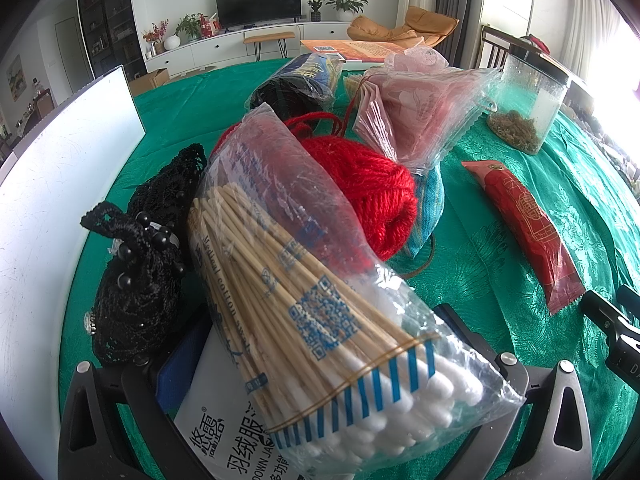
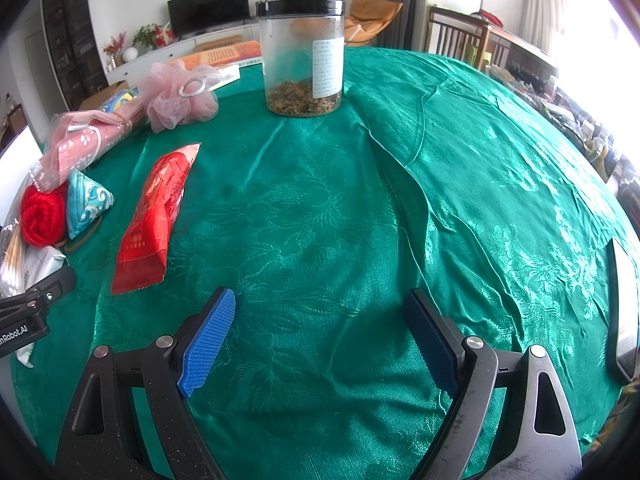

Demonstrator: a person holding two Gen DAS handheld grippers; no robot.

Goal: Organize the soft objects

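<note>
- Two grippers are in my feeds, both over a table under a green cloth (image 2: pixel 320 200)
- On my left gripper (image 1: pixel 320 392) the fingers sit on either side of a clear bag of cotton swabs (image 1: pixel 320 320); the bag fills the gap and hides the pads, so I cannot tell whether they are pinching it
- Under the swab bag lies a white packet (image 1: pixel 216 440) with printed lettering
- Just left of the swabs sits a black lace pouch (image 1: pixel 140 280) with beads, and beyond it a white board (image 1: pixel 60 200) stands on edge
- Behind the swabs I see a ball of red yarn (image 1: pixel 372 196), touching a small blue patterned pouch (image 1: pixel 430 208), with a bagged pink cloth (image 1: pixel 416 116) lying partly on top of the yarn
- My right gripper (image 2: pixel 320 336) has its blue pads (image 2: pixel 208 336) spread wide with only bare cloth between them
- Ahead of it, to the left, a red packet (image 2: pixel 156 216) lies flat; a lidded clear jar (image 2: pixel 302 56) stands upright further back, near a pink mesh puff (image 2: pixel 180 96)
</note>
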